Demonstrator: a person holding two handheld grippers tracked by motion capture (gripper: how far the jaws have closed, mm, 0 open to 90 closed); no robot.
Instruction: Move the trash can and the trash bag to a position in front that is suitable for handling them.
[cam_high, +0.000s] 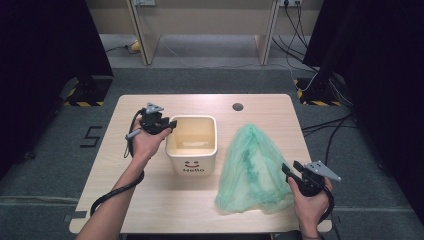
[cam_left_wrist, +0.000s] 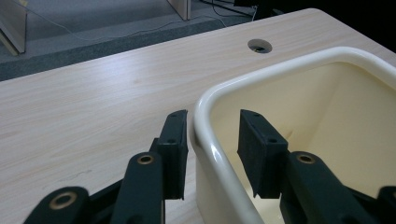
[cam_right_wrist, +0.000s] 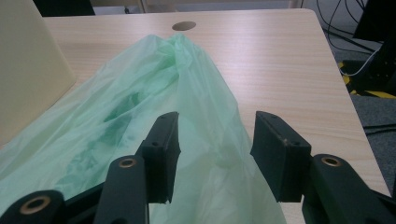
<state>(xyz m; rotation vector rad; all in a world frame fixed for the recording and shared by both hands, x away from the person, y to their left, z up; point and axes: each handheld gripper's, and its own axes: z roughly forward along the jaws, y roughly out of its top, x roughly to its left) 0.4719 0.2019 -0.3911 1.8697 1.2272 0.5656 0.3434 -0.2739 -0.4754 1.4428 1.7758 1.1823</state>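
A cream square bin (cam_high: 192, 162) with a smiley face and "Hello" on its front stands mid-table, empty inside. My left gripper (cam_high: 170, 125) is at its left rim. In the left gripper view my left gripper (cam_left_wrist: 212, 140) straddles the bin's rim (cam_left_wrist: 280, 70), one jaw outside against the wall and the other inside with a gap to it. A crumpled green plastic bag (cam_high: 252, 165) lies right of the bin. My right gripper (cam_high: 286, 170) hovers at the bag's near right edge. It is open (cam_right_wrist: 215, 140), with the bag (cam_right_wrist: 140, 93) lying below and between the jaws.
The wooden table (cam_high: 150, 200) has a round cable hole (cam_high: 238, 106) near its far edge. In the right gripper view the bin's wall (cam_right_wrist: 28, 70) stands at the left. Beyond the table are grey floor, desk legs and cables; black curtains flank both sides.
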